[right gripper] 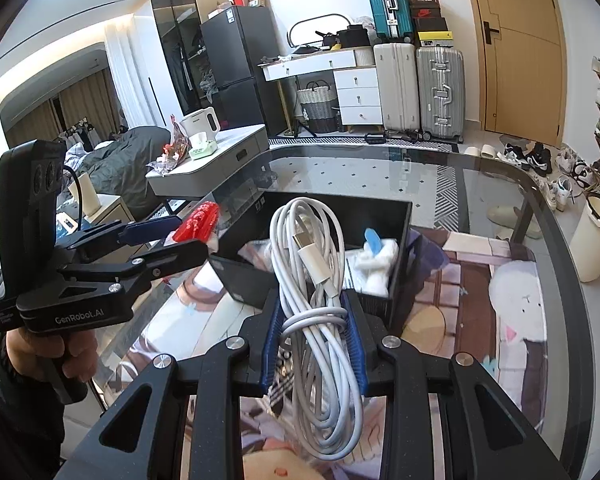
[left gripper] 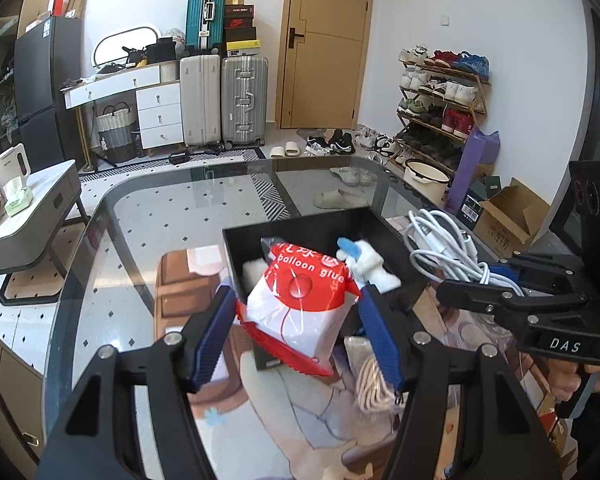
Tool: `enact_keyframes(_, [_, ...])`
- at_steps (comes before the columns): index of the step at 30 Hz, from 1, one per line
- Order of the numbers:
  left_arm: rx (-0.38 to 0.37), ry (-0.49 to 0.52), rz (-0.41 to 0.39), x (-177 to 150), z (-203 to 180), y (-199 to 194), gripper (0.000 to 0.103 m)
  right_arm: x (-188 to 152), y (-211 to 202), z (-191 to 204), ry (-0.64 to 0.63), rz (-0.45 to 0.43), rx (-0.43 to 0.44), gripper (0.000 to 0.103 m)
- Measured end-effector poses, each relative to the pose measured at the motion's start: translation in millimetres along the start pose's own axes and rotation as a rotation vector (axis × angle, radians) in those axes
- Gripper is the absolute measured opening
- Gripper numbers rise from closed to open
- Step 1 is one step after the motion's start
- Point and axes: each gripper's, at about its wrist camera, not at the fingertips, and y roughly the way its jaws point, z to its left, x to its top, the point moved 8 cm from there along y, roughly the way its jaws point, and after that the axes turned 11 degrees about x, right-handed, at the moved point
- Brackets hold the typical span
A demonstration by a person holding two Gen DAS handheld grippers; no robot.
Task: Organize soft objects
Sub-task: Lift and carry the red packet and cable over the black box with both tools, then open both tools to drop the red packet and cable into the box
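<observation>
The left gripper (left gripper: 296, 316) pinched a red-and-white packet (left gripper: 300, 304) printed "balloon glue" between its blue pads, angled downward and holding it over the near rim of the black box (left gripper: 244, 248), which served as the landmark on the glass table (left gripper: 148, 216). The right gripper (right gripper: 312, 336) was pressed tight on a coiled white cable (right gripper: 312, 280), the bundle standing up between the fingers with its plug end leaning over the near edge of the box. A hand (right gripper: 48, 352) wrapped the left tool's grip at the left of the box; another hand (left gripper: 580, 380) held the right tool at the box's right. Inside the box, toward its far right corner, lay a white wad with a blue piece (right gripper: 374, 256) on it. Beside the box on the near side, under the left gripper, lay a coil of pale rope (left gripper: 370, 384) on a printed mat (left gripper: 300, 420).
</observation>
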Motion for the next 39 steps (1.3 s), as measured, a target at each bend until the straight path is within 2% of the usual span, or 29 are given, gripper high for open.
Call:
enact_keyframes(9, [0.005,0.007,-0.005,22.5,-3.6,23.4,0.064,29.0,17.4,-7.5,-0.021,0.011,0.015,0.029])
enact_keyframes(15, [0.008,0.01,0.007,31.2,-6.2,43.5,0.064,39.3,39.5,-15.8,-0.041,0.048,0.011,0.029])
enact_keyframes(31, [0.018,0.018,0.048,26.5,-5.0,85.8,0.064,46.7,95.6,-43.1,-0.052,0.148,0.0,0.029])
enact_keyframes(39, [0.016,0.027,0.057,23.7,-6.1,97.1,0.064,46.7,117.5,-41.0,-0.085,0.195,0.0,0.029])
